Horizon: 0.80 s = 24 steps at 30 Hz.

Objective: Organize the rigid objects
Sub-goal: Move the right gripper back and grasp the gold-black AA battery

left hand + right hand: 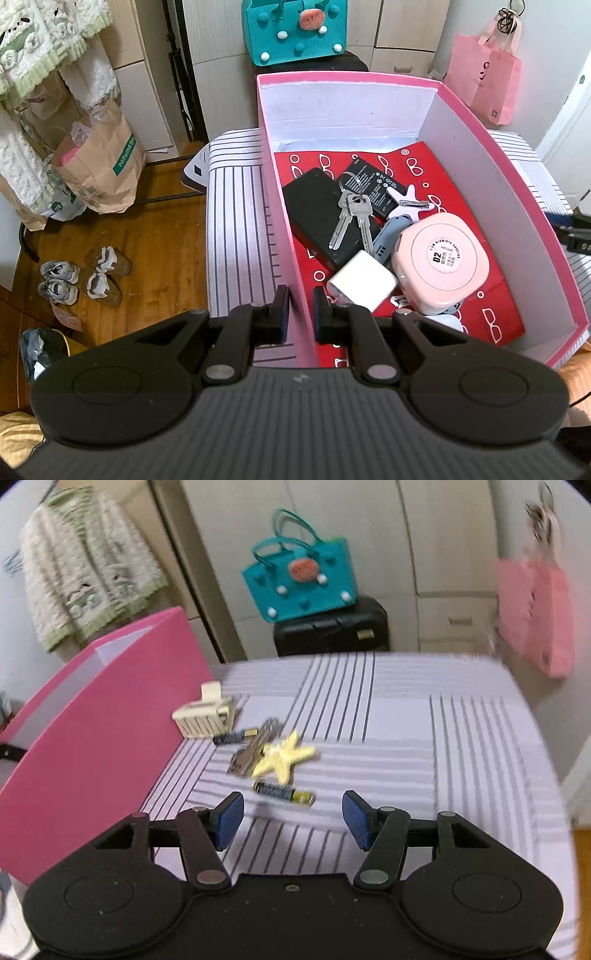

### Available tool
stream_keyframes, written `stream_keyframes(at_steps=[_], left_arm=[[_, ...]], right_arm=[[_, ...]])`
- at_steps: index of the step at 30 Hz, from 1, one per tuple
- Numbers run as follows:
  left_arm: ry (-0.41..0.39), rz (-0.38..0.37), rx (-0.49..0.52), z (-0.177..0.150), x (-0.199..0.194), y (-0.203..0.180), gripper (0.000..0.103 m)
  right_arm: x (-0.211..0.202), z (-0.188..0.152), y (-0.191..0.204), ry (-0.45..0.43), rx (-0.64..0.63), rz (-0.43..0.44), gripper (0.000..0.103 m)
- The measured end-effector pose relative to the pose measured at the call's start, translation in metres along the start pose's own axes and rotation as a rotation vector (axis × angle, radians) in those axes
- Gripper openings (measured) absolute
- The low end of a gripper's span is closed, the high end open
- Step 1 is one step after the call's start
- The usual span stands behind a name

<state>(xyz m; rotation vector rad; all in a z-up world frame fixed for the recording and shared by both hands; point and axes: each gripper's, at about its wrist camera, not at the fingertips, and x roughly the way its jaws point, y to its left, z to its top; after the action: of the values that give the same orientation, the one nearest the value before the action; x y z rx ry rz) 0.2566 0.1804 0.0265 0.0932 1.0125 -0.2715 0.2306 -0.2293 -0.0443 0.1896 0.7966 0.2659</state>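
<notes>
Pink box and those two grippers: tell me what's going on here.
A person is sorting small items into the pink box. The left gripper is shut on the box's side wall, steadying it. The right gripper is open over the striped cloth, nearest a battery; a yellow star clip, keys and another battery remain outside.

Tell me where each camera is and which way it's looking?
Left wrist: on the left gripper, looking down into the pink box; its fingers clamp the box's wall.
Right wrist: on the right gripper, looking across the striped cloth at a battery; its open fingers show.
Shared: pink box, cloth, teal bag.
</notes>
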Motion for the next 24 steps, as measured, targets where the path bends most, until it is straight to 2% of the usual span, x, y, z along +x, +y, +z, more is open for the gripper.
stream_keyframes(at_steps=[1,5,10,13,15,16,21,24], left_arm=[[-0.002,-0.006,-0.003,0.0,0.0,0.001,0.011],[-0.004,-0.017,-0.005,-0.001,0.0,0.004,0.012],[-0.007,-0.016,0.006,-0.002,0.001,0.003,0.012],[-0.011,-0.023,-0.012,-0.003,0.0,0.005,0.012],[-0.017,-0.023,-0.006,-0.004,0.0,0.004,0.012],[-0.019,-0.022,-0.006,-0.005,0.0,0.005,0.012],[-0.021,-0.026,-0.008,-0.005,0.0,0.004,0.013],[-0.021,-0.028,-0.008,-0.005,0.001,0.004,0.013]], right_arm=[[0.0,-0.004,0.004,-0.04,0.021,-0.028,0.065],[0.006,-0.013,0.017,-0.102,0.06,-0.075,0.067],[0.019,-0.014,0.038,-0.125,-0.019,-0.176,0.066],[0.022,-0.018,0.045,-0.137,-0.131,-0.202,0.059],[0.019,-0.015,0.041,-0.135,-0.128,-0.199,0.048],[0.017,-0.015,0.039,-0.133,-0.129,-0.196,0.047],[0.013,-0.016,0.034,-0.145,-0.107,-0.181,0.05],[0.013,-0.019,0.038,-0.139,-0.106,-0.203,0.064]])
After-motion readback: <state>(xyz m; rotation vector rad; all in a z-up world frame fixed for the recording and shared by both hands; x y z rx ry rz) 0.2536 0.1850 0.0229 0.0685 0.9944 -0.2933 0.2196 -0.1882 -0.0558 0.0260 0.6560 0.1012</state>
